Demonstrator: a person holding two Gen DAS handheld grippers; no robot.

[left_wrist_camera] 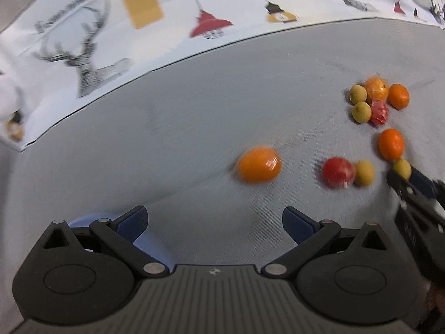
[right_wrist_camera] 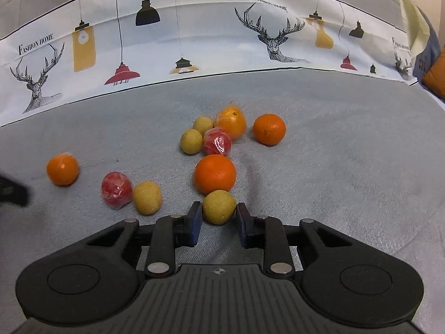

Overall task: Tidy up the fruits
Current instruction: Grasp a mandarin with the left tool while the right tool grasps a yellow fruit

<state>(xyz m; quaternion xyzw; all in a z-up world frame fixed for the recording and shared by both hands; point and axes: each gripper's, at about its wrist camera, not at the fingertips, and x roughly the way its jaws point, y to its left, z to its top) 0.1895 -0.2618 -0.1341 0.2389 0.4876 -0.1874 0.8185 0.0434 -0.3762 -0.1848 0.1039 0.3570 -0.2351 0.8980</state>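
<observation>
Several fruits lie on a grey cloth (right_wrist_camera: 333, 167). My right gripper (right_wrist_camera: 218, 217) has its blue pads on either side of a yellow-green fruit (right_wrist_camera: 219, 206), touching or nearly touching it; an orange (right_wrist_camera: 215, 174) sits just behind. It also shows in the left wrist view (left_wrist_camera: 403, 176) around that fruit (left_wrist_camera: 402, 167). My left gripper (left_wrist_camera: 215, 222) is open and empty, short of a wrapped orange (left_wrist_camera: 258, 164). A wrapped red fruit (left_wrist_camera: 338, 172) and a yellow-green one (left_wrist_camera: 364, 173) lie to its right. A cluster of fruits (right_wrist_camera: 219, 133) lies farther back.
A printed cloth with deer and lamps (right_wrist_camera: 167, 41) stands along the back edge. A light blue object (left_wrist_camera: 83, 221) shows under my left gripper's left finger. An orange and blue thing (right_wrist_camera: 434, 75) sits at the far right.
</observation>
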